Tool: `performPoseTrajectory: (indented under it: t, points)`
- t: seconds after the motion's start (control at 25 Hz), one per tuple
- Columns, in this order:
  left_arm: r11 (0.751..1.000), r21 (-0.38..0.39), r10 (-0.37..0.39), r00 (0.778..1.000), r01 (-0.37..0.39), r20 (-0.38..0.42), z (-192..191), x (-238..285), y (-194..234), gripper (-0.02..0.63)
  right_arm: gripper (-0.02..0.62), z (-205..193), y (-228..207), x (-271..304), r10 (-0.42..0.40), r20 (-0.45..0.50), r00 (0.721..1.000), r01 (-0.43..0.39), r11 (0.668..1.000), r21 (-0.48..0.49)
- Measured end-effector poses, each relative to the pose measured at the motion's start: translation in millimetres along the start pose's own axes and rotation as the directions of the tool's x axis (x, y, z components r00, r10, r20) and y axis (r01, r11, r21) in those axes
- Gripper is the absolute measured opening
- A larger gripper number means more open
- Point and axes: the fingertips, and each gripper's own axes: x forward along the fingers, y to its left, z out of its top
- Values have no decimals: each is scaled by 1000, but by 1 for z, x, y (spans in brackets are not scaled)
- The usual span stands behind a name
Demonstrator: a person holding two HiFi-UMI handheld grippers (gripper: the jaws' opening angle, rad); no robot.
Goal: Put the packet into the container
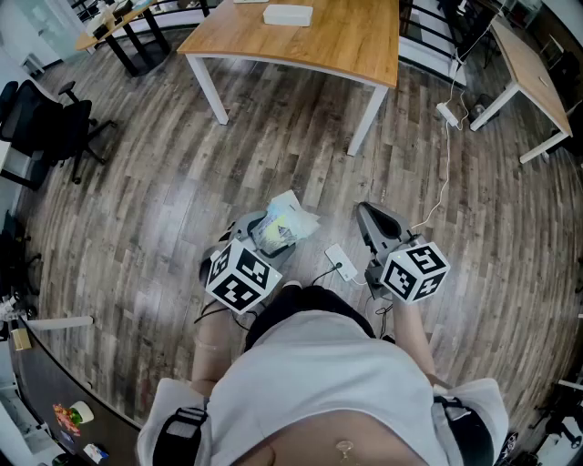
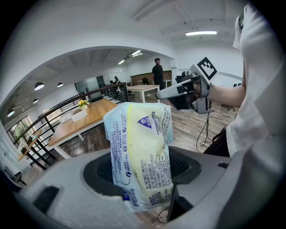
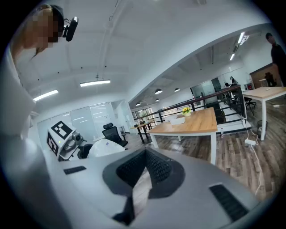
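The packet, pale yellow and white with blue print, stands upright between the jaws of my left gripper, which is shut on its lower part. In the head view the packet sticks out ahead of the left gripper, held over the wooden floor. My right gripper is shut with nothing in it, its tips touching; it hangs to the right of the left one. A white box lies on the wooden table far ahead; I cannot tell whether it is the container.
A second table stands at the right, with a power strip and cable on the floor beside it. A black office chair is at the left. A person stands far off in the room.
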Motion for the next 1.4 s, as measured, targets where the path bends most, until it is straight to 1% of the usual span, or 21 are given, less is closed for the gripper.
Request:
performPoseTrajectory:
  t: [0.44, 0.72, 0.96, 1.2, 1.4]
  points:
    - [1000, 17, 13, 1000, -13, -12, 2, 3, -2, 284, 11, 4, -2, -4, -6, 10, 1000, 6, 1000, -7]
    - [999, 27, 18, 1000, -17, -15, 4, 7, -4, 284, 11, 12, -14, -10, -28, 69, 997, 24, 998, 53]
    - [999, 26, 20, 1000, -20, -5, 5, 2, -4, 284, 11, 11, -7, -8, -36, 52, 998, 35, 999, 17]
    - [999, 27, 38, 999, -37, -1, 0, -5, 4, 284, 11, 17, 1, -4, -15, 100, 995, 8, 997, 74]
    - [999, 27, 44, 999, -44, 7, -6, -14, 12, 284, 11, 15, 7, 0, -29, 102, 994, 20, 996, 86]
